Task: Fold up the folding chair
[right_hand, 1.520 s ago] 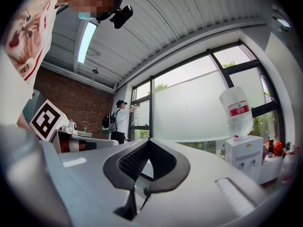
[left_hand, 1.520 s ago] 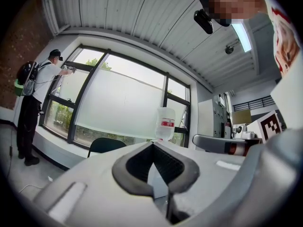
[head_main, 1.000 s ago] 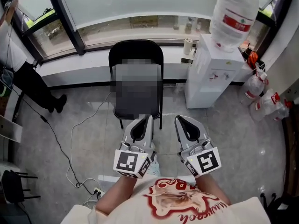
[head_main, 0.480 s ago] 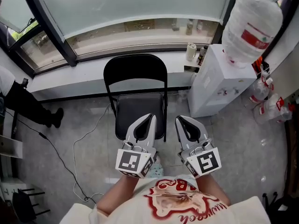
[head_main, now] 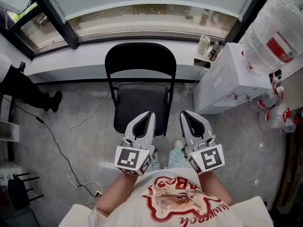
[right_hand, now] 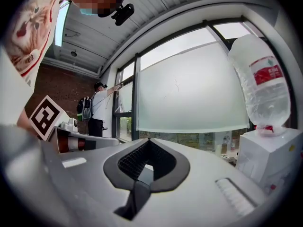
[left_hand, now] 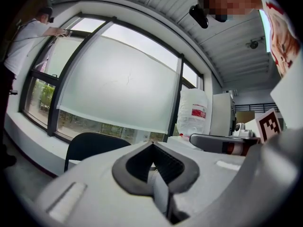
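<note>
The folding chair [head_main: 140, 86] is standing unfolded on the grey tiled floor [head_main: 57, 122]. Its black backrest is turning toward the white window sill [head_main: 94, 56] and its seat is facing the person holding the tools. The left gripper [head_main: 149, 114] and the right gripper [head_main: 184, 113] are hanging side by side over the front edge of the seat, with no contact with the chair showing. Both tongs are sitting closed, tips meeting, with nothing between them. This is showing plainly for the left gripper [left_hand: 152, 145] and the right gripper [right_hand: 147, 141] in their own views. The left gripper view is also catching the chair's backrest [left_hand: 90, 145] low under the frosted window [left_hand: 118, 84]. A white water dispenser [head_main: 227, 79] is standing against the sill to the chair's right and carrying an upturned water bottle [head_main: 279, 37]. A pale cup [head_main: 204, 44] is resting on the sill beside it. A thin cable [head_main: 71, 141] is looping across the floor to the left of the chair and running toward a power strip [head_main: 97, 193]. A second person [head_main: 19, 84] in dark trousers is standing at the far left by the window frame.
</note>
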`<control>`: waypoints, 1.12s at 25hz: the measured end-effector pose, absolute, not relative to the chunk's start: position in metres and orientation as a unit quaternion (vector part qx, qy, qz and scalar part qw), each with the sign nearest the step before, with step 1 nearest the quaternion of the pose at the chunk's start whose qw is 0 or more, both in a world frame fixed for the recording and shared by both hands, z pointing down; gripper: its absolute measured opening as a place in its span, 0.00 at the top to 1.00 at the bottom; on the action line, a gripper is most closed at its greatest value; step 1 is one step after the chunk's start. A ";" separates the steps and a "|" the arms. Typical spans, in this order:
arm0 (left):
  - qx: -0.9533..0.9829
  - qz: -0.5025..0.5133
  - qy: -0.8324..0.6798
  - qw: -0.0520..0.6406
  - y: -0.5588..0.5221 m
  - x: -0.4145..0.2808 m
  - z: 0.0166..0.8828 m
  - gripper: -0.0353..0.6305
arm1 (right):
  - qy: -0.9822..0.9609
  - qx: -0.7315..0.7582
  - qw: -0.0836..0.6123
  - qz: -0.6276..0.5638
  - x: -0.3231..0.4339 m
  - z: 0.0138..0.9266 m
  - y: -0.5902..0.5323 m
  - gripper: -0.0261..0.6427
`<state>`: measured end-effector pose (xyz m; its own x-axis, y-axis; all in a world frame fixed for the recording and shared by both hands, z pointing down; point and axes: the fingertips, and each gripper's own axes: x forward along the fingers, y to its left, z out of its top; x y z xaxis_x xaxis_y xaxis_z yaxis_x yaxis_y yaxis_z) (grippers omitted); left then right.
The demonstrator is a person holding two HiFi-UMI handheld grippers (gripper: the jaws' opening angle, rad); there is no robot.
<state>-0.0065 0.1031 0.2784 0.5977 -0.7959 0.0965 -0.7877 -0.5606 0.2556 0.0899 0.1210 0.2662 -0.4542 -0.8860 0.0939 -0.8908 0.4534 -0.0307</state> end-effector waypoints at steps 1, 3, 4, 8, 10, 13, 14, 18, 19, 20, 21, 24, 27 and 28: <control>0.879 -0.012 -0.456 0.139 0.099 -0.008 0.283 0.95 | -0.854 0.517 0.034 0.042 0.093 0.270 0.113 0.93; 0.871 -0.003 -0.470 0.143 0.095 -0.009 0.290 0.95 | -0.858 0.509 0.042 0.052 0.099 0.279 0.099 0.93; 0.867 0.001 -0.477 0.147 0.093 -0.009 0.293 0.95 | -0.860 0.504 0.048 0.057 0.101 0.285 0.092 0.93; 0.844 0.013 -0.511 0.161 0.084 -0.012 0.322 0.95 | -0.868 0.484 0.078 0.077 0.113 0.316 0.063 0.93; 0.832 0.026 -0.529 0.166 0.080 -0.011 0.344 0.95 | -0.870 0.476 0.093 0.091 0.120 0.335 0.048 0.93; 0.810 0.050 -0.558 0.174 0.078 -0.013 0.384 0.95 | -0.872 0.463 0.116 0.109 0.128 0.369 0.027 0.93; 0.801 0.058 -0.568 0.180 0.078 -0.015 0.398 0.95 | -0.873 0.459 0.122 0.113 0.129 0.380 0.020 0.93; 0.777 0.086 -0.586 0.213 0.087 -0.023 0.465 0.95 | -0.864 0.464 0.141 0.134 0.134 0.434 -0.008 0.92; 0.773 0.091 -0.586 0.226 0.089 -0.026 0.480 0.95 | -0.861 0.468 0.148 0.136 0.134 0.448 -0.015 0.92; 0.768 0.095 -0.587 0.237 0.091 -0.029 0.494 0.95 | -0.858 0.472 0.154 0.135 0.133 0.462 -0.023 0.92; 0.764 0.098 -0.588 0.246 0.092 -0.034 0.508 0.95 | -0.854 0.476 0.160 0.134 0.131 0.474 -0.029 0.92; 0.752 0.112 -0.595 0.262 0.096 -0.050 0.546 0.95 | -0.846 0.487 0.171 0.136 0.125 0.509 -0.043 0.91; 0.742 0.117 -0.603 0.267 0.094 -0.065 0.580 0.95 | -0.840 0.494 0.174 0.144 0.120 0.540 -0.053 0.90; 0.739 0.119 -0.606 0.269 0.094 -0.069 0.590 0.95 | -0.838 0.496 0.176 0.145 0.119 0.549 -0.055 0.90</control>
